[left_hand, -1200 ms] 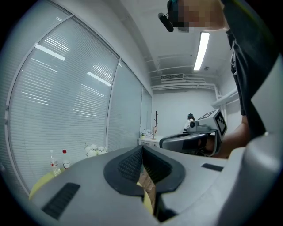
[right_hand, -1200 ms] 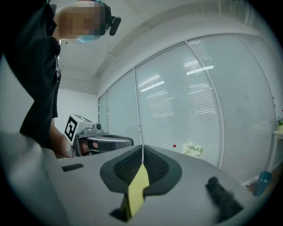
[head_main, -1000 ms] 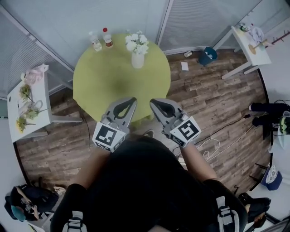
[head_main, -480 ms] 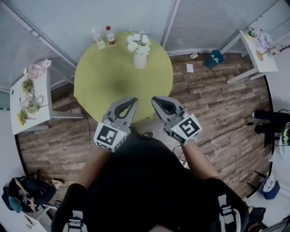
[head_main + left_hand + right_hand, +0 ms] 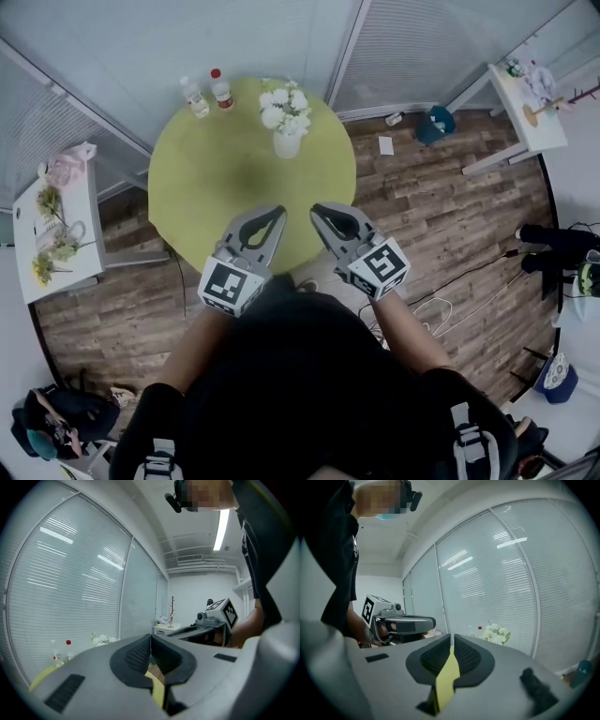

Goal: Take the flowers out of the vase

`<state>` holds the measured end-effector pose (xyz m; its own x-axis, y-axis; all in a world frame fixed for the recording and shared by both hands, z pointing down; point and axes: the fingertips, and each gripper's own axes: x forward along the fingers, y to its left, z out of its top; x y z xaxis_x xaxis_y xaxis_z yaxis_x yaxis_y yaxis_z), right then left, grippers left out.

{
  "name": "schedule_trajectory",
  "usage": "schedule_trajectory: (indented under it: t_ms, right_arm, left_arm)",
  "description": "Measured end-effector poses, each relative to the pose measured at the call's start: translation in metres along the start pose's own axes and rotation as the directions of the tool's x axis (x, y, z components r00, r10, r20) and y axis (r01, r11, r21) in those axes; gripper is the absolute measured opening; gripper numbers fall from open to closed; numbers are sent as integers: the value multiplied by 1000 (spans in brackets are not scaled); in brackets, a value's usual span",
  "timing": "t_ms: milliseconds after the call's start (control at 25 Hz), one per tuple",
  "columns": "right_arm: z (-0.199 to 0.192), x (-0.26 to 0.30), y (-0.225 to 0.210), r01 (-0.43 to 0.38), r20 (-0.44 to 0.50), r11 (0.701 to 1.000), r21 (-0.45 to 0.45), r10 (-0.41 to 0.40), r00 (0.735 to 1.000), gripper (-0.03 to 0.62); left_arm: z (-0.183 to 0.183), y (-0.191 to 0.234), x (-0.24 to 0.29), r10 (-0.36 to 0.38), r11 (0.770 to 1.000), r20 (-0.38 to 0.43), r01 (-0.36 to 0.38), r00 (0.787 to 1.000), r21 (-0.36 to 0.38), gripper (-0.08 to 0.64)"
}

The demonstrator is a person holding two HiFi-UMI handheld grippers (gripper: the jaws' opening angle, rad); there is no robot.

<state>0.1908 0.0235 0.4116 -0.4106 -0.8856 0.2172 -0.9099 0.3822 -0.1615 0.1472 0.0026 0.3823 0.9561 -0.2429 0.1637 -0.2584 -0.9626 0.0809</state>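
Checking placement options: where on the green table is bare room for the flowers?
The table is bare across its middle and near half. Crowded only at the far edge: two bottles left of the vase of flowers.

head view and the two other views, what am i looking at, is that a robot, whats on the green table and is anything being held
It is not a robot. A person holds a pair of hand tongs in each hand. The top-down picture comes from a camera on their head. In it the left tongs and right tongs are the grey wedges with marker cubes. The other two pictures come from a camera riding on each pair, looking along its tips. Both pairs are shut and hold nothing. On the round green table stand a white vase of white flowers, a clear bottle and a red-capped bottle. The tongs are at the near edge, well short of the vase.
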Motion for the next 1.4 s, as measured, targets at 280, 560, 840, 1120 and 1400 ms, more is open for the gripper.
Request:
schedule_trajectory:
  t_ms: [280, 560, 840, 1120, 1400]
  right_arm:
    - [-3, 45, -27, 71, -48, 997, 1, -71, 996, 20]
    - [-15, 84, -46, 140, -108, 990, 9, -138, 984, 37]
    - [-27, 108, -69, 246, -136, 969, 25, -240, 961, 149]
    - [-29, 123, -102, 361, -123, 932, 19, -356, 926, 198]
    - [-40, 140, -133, 401, -133, 916, 4, -397, 908, 258]
  left_arm:
    - [-4, 52, 12, -16, 1000, -1, 16, 1000, -14, 14]
    - [-15, 96, 27, -38, 999, -6, 38, 999, -23, 14]
    - [-29, 121, 41, -66, 997, -6, 66, 998, -29, 14]
    - [-42, 144, 56, -27, 999, -11, 26, 1000, -28, 14]
    - [-54, 165, 82, 27, 999, -11, -27, 1000, -34, 14]
